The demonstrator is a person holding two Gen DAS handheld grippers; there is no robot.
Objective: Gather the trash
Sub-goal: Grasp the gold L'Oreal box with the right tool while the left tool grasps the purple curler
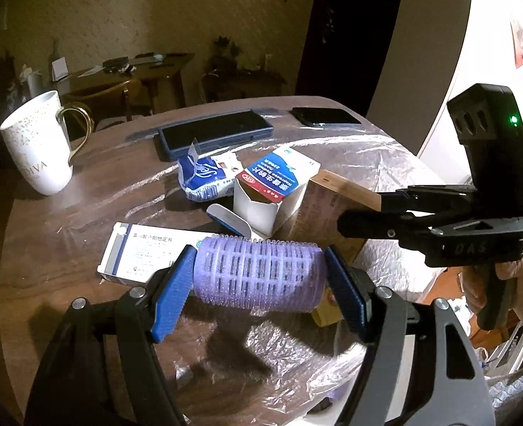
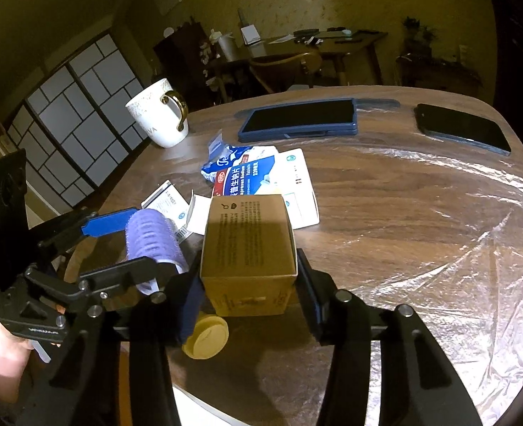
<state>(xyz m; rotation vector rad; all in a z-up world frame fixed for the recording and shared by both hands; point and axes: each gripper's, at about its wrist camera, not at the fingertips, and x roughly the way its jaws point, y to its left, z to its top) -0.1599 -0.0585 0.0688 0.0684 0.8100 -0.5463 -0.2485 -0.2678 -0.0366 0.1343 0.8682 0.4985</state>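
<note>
On the plastic-draped round wooden table [image 2: 385, 213], the left gripper [image 1: 259, 277] clamps a purple ridged hair roller [image 1: 259, 273] just beside the brown cardboard box [image 2: 249, 245] that the right gripper [image 2: 251, 284] pinches.

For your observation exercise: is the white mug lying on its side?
No: in the left wrist view the white mug stands upright on the table, handle toward the tablet.

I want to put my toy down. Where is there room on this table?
Bare wood shows on the table between the dark phone, the tablet and the white medicine box. It is crowded around the brown box and purple roller.
</note>
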